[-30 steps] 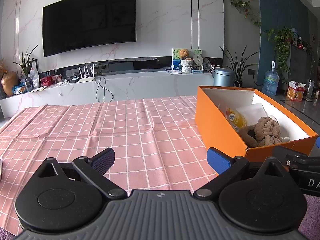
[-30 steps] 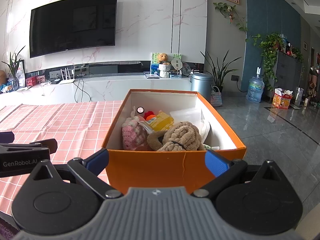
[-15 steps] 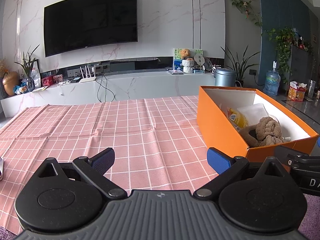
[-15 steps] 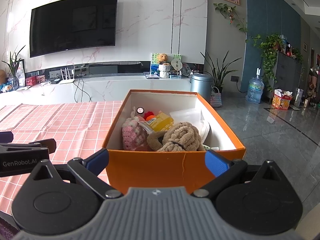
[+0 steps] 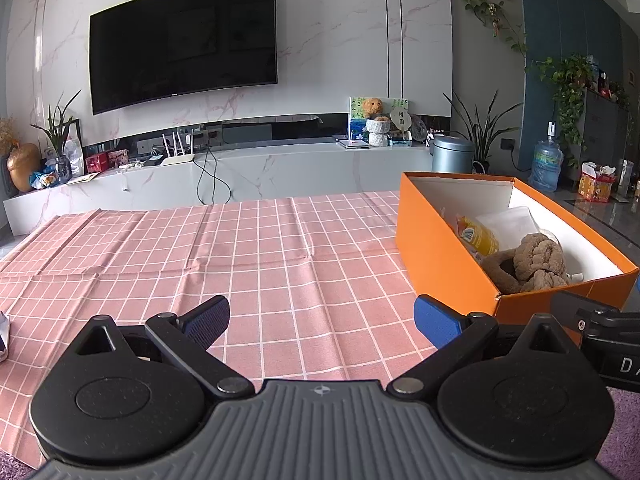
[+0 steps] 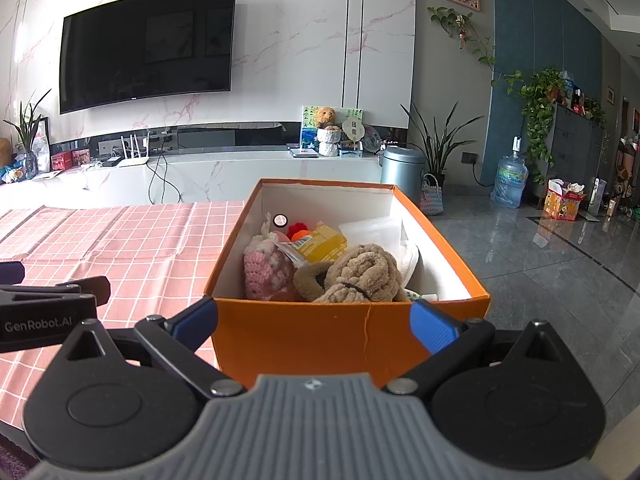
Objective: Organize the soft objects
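Note:
An open orange box (image 6: 320,332) stands at the right edge of the table; it also shows in the left wrist view (image 5: 432,248). Inside lie a brown plush toy (image 6: 360,276), a pink knitted toy (image 6: 264,272), a yellow packet (image 6: 320,242), a small red and orange item (image 6: 298,230) and a clear plastic bag (image 6: 372,228). My right gripper (image 6: 314,322) is open and empty, just before the box's near wall. My left gripper (image 5: 322,320) is open and empty over the pink checked cloth (image 5: 240,248), left of the box.
A white object (image 5: 3,334) peeks in at the cloth's left edge. Behind the table run a white TV console (image 5: 240,168) and a wall TV. Grey tiled floor (image 6: 540,248) lies to the right, with a metal bin (image 6: 402,168) and a water bottle (image 6: 509,184).
The left wrist view has shifted slightly; the box and room sit a little further right in it. The right gripper and the box contents have not moved.

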Action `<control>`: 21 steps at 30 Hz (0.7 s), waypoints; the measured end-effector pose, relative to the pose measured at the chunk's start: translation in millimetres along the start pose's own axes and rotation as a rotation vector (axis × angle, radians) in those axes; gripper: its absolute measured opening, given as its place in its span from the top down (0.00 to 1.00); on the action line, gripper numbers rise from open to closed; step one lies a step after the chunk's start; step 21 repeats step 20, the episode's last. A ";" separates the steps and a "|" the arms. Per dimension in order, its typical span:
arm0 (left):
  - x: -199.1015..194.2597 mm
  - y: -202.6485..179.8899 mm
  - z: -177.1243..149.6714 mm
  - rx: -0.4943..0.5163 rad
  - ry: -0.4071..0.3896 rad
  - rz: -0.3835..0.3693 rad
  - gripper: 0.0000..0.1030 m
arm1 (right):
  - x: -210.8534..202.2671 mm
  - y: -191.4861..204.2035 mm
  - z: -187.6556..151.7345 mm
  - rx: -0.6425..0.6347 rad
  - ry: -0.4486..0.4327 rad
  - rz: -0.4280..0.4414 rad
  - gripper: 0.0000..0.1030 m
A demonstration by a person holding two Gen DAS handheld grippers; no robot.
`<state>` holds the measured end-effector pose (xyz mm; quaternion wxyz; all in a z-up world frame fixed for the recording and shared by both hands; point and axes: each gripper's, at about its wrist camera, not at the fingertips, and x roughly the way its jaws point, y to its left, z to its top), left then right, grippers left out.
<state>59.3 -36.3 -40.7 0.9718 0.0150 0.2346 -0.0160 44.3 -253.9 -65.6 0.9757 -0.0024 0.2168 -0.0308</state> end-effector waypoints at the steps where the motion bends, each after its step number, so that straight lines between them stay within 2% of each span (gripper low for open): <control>1: -0.8 0.1 0.1 -0.001 0.000 0.001 0.00 | 0.0 0.1 0.0 0.000 0.000 0.000 0.03; 21: -4.0 0.8 0.6 0.003 -0.007 -0.004 0.00 | 0.2 -3.4 -3.0 0.000 0.001 0.001 0.03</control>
